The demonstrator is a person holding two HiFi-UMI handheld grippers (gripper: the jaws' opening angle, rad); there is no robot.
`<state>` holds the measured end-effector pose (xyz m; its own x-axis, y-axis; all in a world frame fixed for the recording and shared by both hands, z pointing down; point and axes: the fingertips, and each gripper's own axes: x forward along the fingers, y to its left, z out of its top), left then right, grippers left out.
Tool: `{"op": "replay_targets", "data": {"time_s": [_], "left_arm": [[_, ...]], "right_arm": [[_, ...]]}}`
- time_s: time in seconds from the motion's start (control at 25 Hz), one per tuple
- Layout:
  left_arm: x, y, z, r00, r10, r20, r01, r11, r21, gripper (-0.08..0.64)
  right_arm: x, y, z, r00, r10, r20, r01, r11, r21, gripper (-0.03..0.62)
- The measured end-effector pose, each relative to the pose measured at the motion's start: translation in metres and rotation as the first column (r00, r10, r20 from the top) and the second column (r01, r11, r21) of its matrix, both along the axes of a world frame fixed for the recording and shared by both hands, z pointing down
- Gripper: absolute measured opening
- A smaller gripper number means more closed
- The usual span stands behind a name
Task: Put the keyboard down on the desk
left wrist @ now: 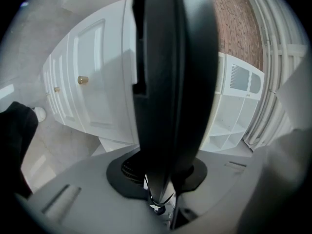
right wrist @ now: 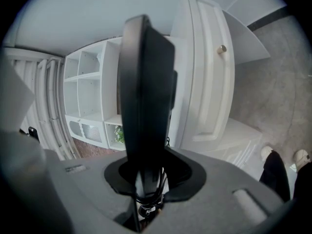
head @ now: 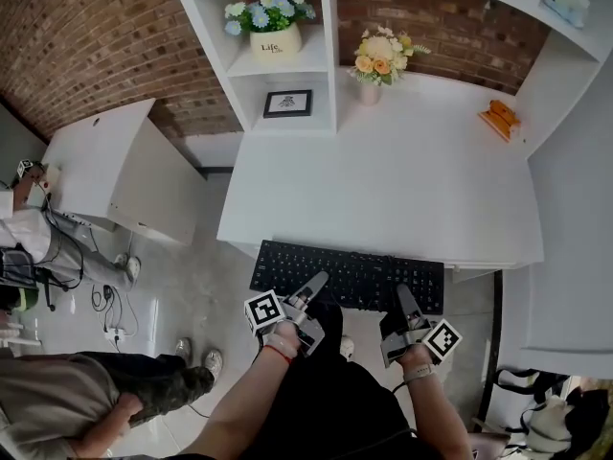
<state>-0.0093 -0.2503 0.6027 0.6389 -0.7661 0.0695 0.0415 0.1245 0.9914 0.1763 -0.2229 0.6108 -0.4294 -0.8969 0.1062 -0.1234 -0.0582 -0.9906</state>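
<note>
Both grippers are clamping the keyboard [head: 354,274] along its near edge, the left gripper [head: 311,286] toward the left end and the right gripper [head: 402,300] toward the right end. In each gripper view the dark keyboard edge [left wrist: 170,82] is sitting tight between the jaws, so both are gripping it. The keyboard is hanging level at the table's [head: 383,180] 6 o'clock edge, looking to be just off the white top and over the floor.

To land it well, I'd say both hands are needing to carry it toward 12 o'clock together, keeping it flat, lowering evenly until the whole base is resting on the top, and letting go only then.

Counting now: one keyboard, two grippers, one vase of yellow flowers [head: 372,89] on the table at 12 o'clock, one orange object [head: 499,118] at 2 o'clock, one flower pot [head: 275,41] and one framed picture [head: 287,103] on the shelves.
</note>
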Motion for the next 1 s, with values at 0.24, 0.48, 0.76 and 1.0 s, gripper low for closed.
{"op": "replay_targets", "data": {"time_s": [0.24,0.48,0.76,1.0], "left_arm": [[0.003,-0.026,0.006,1.0,0.014,-0.005,-0.014,1.0,-0.011,0.08],[0.008,-0.044,0.012,0.997,0.061,0.043,-0.06,0.998,-0.011,0.085],[0.013,-0.058,0.02,0.977,0.166,0.137,-0.168,0.986,0.009,0.098],[0.012,-0.077,0.024,0.979,0.148,0.136,-0.148,0.989,-0.016,0.094]], "right_arm": [[0.002,-0.027,0.002,1.0,-0.006,-0.011,0.006,1.0,-0.015,0.078],[0.004,-0.05,0.006,1.0,0.003,-0.002,-0.003,1.0,-0.031,0.077],[0.011,-0.075,0.011,1.0,0.019,-0.025,-0.02,0.999,-0.043,0.077],[0.012,-0.096,0.017,0.999,0.041,-0.024,-0.042,0.997,-0.069,0.074]]}}
